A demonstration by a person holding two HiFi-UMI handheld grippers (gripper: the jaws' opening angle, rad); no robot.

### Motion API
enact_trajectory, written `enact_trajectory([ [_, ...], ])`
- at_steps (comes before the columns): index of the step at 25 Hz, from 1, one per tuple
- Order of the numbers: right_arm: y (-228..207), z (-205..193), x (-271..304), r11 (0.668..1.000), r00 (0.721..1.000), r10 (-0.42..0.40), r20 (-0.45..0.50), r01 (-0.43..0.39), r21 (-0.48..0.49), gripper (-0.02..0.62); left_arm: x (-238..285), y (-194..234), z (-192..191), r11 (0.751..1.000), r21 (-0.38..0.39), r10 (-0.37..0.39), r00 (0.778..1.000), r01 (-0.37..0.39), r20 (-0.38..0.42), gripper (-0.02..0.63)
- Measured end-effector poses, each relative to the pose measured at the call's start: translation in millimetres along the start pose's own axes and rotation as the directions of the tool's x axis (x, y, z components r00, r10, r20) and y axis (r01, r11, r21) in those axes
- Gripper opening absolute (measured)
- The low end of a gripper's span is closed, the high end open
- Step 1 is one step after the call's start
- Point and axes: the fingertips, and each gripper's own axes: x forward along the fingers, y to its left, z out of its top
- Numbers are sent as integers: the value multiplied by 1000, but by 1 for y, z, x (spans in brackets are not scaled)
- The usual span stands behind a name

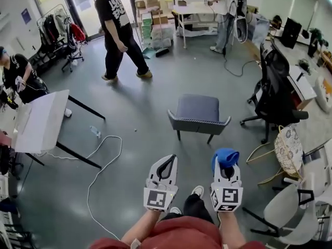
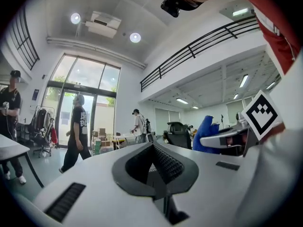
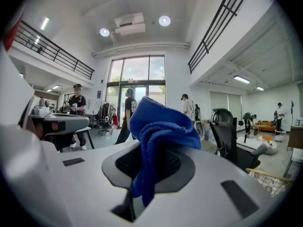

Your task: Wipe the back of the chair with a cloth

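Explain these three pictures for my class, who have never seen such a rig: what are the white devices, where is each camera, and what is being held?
There is no robot here: a person holds a gripper in each hand. The head view comes from a camera on the person's head, looking down at both. The other two pictures come from a camera riding on each gripper, looking along its jaws. The left gripper has its jaws together on nothing. The right gripper has its jaws shut on a blue cloth. Ahead on the floor stands a grey chair, touched by neither gripper.
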Motion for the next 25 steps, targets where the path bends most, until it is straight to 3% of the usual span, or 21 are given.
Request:
enact_trajectory([
  [4,26,67,-31,998,990,6,139,3,-64,60,-48,19,49,998,25,54,995,-56,87,11],
  [7,38,100,-50,996,977,12,215,8,-93,60,-76,30,83,994,50,83,977,-94,198,11],
  [9,41,112,-60,996,971,8,239,14,-93,60,-89,31,87,992,78,89,980,-104,177,11],
  [12,45,118,-72,994,967,12,253,16,-106,60,-106,28,90,987,112,101,982,-119,159,11],
  [25,44,116,-100,993,965,6,262,26,-118,58,-125,9,104,987,121,81,973,-110,218,11],
])
